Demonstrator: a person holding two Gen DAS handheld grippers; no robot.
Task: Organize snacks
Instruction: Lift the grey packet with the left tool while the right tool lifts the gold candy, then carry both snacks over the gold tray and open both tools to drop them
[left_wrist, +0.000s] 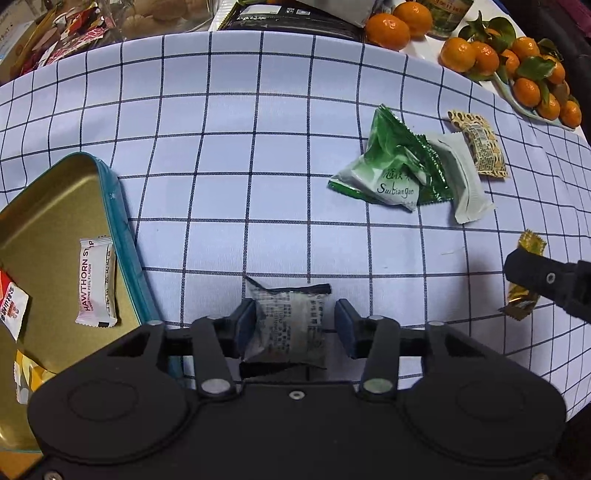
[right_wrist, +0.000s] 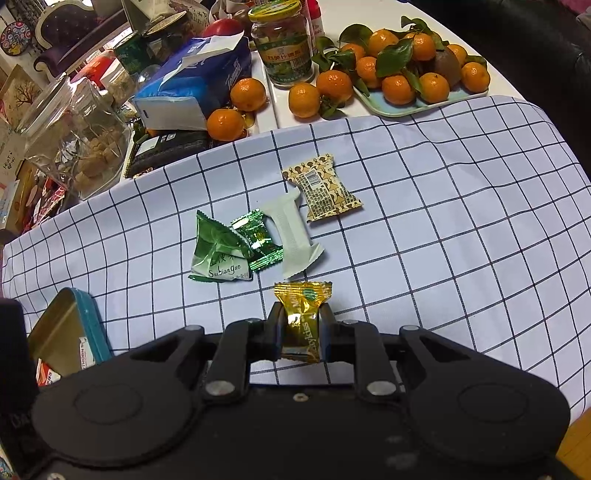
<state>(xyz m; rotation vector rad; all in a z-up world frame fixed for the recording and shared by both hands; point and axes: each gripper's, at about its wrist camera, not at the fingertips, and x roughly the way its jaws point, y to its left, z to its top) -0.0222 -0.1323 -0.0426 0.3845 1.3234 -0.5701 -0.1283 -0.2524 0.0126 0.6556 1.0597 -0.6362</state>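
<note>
A pale blue cloth (left_wrist: 280, 155) ruled in a dark grid lies smooth over the desk. The left claw (left_wrist: 293, 328) points down with its blue pads apart around a crinkly grey snack packet (left_wrist: 288, 325) printed with small text; the left pad touches the packet's edge, the right pad stands just clear — a released claw, the packet lying on the cloth. The right claw (right_wrist: 301, 326) is clenched on a shiny gold foil candy (right_wrist: 301, 317) with crimped ends. At the left, an open rectangular tin (left_wrist: 110, 206) — teal outside, matt gold inside — holds a white hawthorn strip bar (left_wrist: 96, 282) and other packets. Farther off lie a green-and-white pouch (right_wrist: 218, 251), a glossy green candy (right_wrist: 258, 240), a plain white sachet (right_wrist: 295, 236) and a tan patterned packet (right_wrist: 321, 188).
</note>
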